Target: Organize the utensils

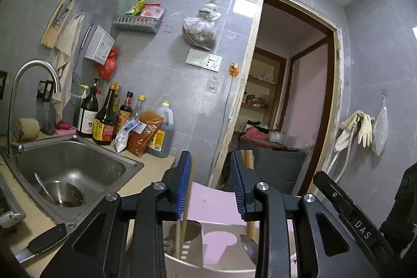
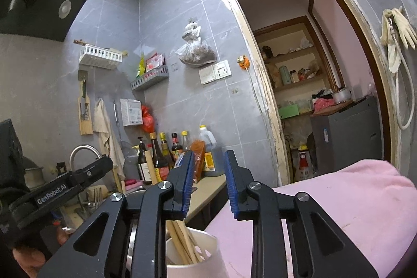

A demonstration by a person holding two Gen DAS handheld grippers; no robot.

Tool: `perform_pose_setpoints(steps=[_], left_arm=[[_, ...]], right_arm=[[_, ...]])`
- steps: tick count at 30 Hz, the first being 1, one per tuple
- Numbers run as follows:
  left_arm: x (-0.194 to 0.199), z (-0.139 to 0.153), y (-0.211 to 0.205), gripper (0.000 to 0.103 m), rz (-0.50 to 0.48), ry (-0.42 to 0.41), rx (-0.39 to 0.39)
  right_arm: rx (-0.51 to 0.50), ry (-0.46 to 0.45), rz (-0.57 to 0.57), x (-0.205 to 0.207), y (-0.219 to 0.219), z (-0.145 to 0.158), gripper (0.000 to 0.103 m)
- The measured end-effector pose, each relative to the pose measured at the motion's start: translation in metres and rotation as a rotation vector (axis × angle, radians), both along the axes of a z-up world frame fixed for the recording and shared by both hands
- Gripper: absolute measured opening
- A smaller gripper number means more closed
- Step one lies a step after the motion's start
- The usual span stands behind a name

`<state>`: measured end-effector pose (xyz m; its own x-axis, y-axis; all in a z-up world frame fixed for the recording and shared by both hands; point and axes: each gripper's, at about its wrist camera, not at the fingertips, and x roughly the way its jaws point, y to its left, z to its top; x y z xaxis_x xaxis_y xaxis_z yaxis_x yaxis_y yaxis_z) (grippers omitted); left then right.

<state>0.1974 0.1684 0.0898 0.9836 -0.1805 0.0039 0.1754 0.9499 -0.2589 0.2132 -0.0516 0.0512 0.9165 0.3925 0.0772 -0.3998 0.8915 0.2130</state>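
Observation:
A white utensil holder (image 1: 208, 265) stands low in the left wrist view, on a pink cloth (image 1: 213, 202). My left gripper (image 1: 211, 184) is open above it; a wooden chopstick (image 1: 183, 220) leans along its left blue pad down into the holder. A spoon bowl (image 1: 247, 245) and a wooden handle (image 1: 247, 158) stand by the right finger. In the right wrist view my right gripper (image 2: 208, 183) is open and empty above the white holder (image 2: 195, 259), which holds several wooden chopsticks (image 2: 182, 239).
A steel sink (image 1: 70, 171) with a bowl and spoon (image 1: 61, 193) is at left, under a faucet (image 1: 31, 85). Sauce bottles (image 1: 104, 116) line the counter back. A black-handled knife (image 1: 41, 241) lies near the sink. A doorway (image 1: 286, 100) opens ahead. The left gripper (image 2: 65, 186) shows at left.

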Motion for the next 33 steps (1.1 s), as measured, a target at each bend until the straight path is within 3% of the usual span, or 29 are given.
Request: perform_pose_setpoints(steps=[3, 6, 10, 13, 17, 20, 25, 28, 33], left_arm=[[-0.007, 0.0, -0.008, 0.042, -0.018, 0.0, 0.005], [-0.01, 0.0, -0.018, 0.044, -0.041, 0.023, 0.006], [-0.012, -0.001, -0.031, 0.05, -0.049, 0.055, 0.027], [-0.015, -0.003, -0.041, 0.056, -0.08, 0.07, 0.03], [-0.018, -0.005, -0.051, 0.063, -0.122, 0.092, 0.028], [-0.02, -0.005, -0.06, 0.071, -0.147, 0.113, 0.038], [-0.034, -0.006, -0.076, 0.097, -0.166, 0.112, 0.064], [-0.042, -0.006, -0.087, 0.1, -0.179, 0.114, 0.089], [-0.057, -0.007, -0.108, 0.1, -0.171, 0.146, 0.151]], right_arm=[[-0.003, 0.01, -0.002, -0.003, -0.009, -0.001, 0.024], [-0.006, 0.023, -0.007, -0.007, -0.02, -0.001, 0.03], [-0.02, 0.023, -0.02, -0.017, -0.035, -0.002, 0.049], [-0.035, 0.029, -0.03, -0.024, -0.048, -0.003, 0.054], [-0.029, 0.035, -0.049, -0.033, -0.065, -0.002, 0.071], [-0.028, 0.047, -0.067, -0.039, -0.076, -0.001, 0.076], [-0.025, 0.07, -0.078, -0.05, -0.094, 0.002, 0.089], [-0.033, 0.074, -0.083, -0.057, -0.103, 0.004, 0.102], [-0.046, 0.092, -0.095, -0.072, -0.119, 0.007, 0.103]])
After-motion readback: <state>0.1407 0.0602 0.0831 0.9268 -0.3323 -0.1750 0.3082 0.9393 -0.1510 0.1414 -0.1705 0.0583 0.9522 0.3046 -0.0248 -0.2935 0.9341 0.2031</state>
